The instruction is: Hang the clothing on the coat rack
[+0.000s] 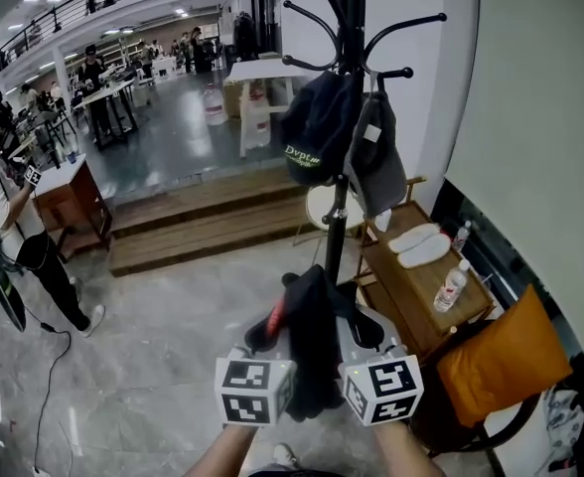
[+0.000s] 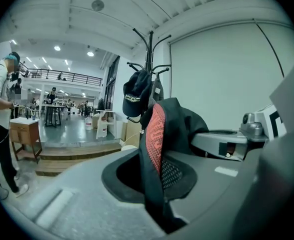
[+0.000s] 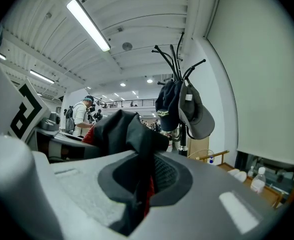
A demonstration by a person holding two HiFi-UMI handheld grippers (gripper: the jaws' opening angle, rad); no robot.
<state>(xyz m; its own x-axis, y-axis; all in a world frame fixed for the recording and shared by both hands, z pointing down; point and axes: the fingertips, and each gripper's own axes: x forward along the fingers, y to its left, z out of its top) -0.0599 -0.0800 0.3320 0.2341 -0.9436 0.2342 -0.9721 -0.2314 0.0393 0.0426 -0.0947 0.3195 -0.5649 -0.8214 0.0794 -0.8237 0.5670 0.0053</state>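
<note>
Left gripper (image 2: 157, 181) and right gripper (image 3: 143, 184) clamp black garment (image 1: 317, 351).

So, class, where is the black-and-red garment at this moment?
In the head view the black-and-red garment sits low centre, clamped by the left gripper and right gripper, short of the coat rack.

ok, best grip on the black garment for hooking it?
Likely a two-point pinch on bunched fabric, from the near side, as the left gripper and right gripper have it: the black garment humps up between them while the rest hangs. That raised span could drop over a free hook of the coat rack.
</note>
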